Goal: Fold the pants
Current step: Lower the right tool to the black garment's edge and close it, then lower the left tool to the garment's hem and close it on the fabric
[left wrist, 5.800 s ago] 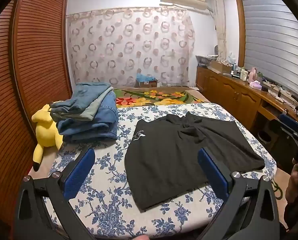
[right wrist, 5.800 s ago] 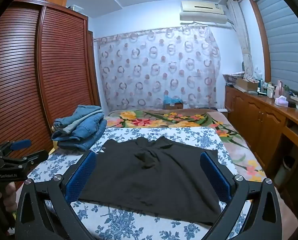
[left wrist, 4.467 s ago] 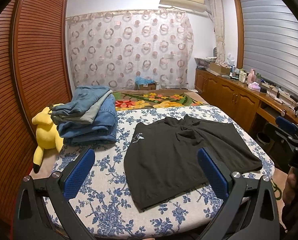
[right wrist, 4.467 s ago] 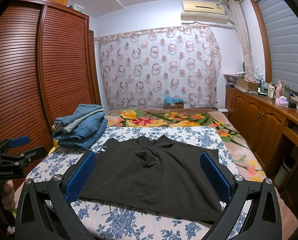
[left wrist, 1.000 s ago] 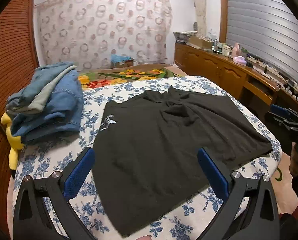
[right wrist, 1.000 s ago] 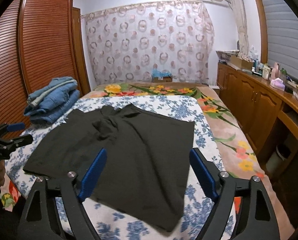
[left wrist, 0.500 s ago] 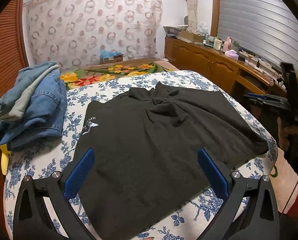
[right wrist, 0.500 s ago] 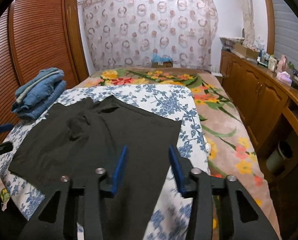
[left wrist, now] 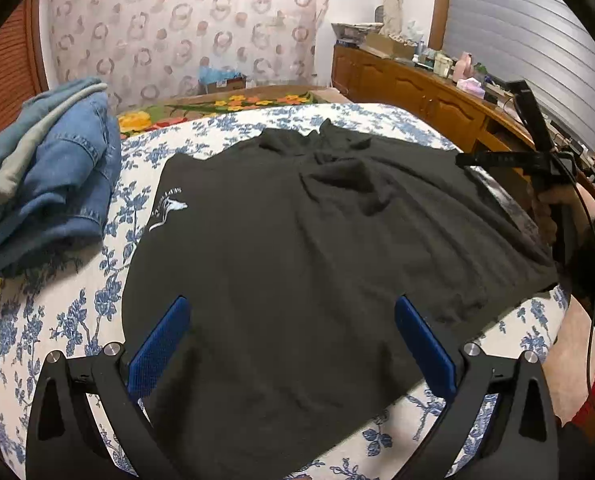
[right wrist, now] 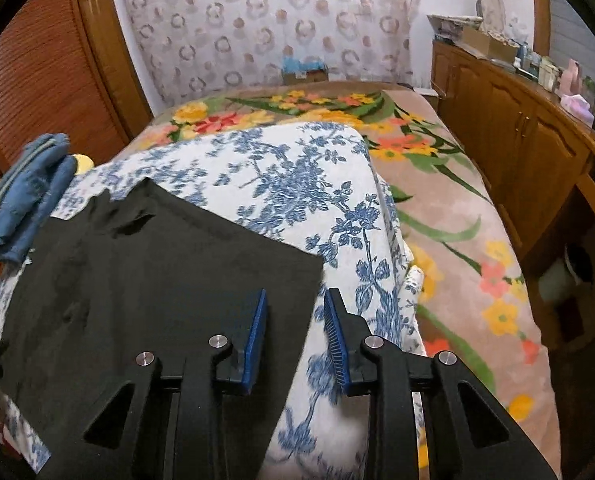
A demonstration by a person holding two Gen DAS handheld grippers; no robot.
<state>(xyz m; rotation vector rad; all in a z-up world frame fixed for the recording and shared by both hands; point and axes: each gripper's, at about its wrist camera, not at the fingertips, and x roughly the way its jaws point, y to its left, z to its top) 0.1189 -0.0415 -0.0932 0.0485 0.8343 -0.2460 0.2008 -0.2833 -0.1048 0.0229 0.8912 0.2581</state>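
Note:
Black pants (left wrist: 297, 220) lie spread flat on a bed with a blue-flowered sheet (left wrist: 57, 312); a white logo shows near their left edge. My left gripper (left wrist: 291, 304) stands open and wide just above the pants' near part, nothing between its blue pads. In the right wrist view my right gripper (right wrist: 296, 294) hovers over the right edge of the pants (right wrist: 157, 272). Its jaws are closing to a narrow gap, with nothing pressed between them. The left wrist view shows that right gripper (left wrist: 463, 159) held in a hand at the bed's right side.
A pile of folded jeans (left wrist: 49, 168) sits on the bed's left side, with a yellow plush toy (right wrist: 82, 162) behind it. A flowered blanket (right wrist: 437, 200) covers the far and right part. A wooden cabinet (right wrist: 529, 132) runs along the right wall.
The right gripper's jaws went from wide to a narrow gap while it swung right to the pants' right edge. The left gripper came lower and closer over the pants.

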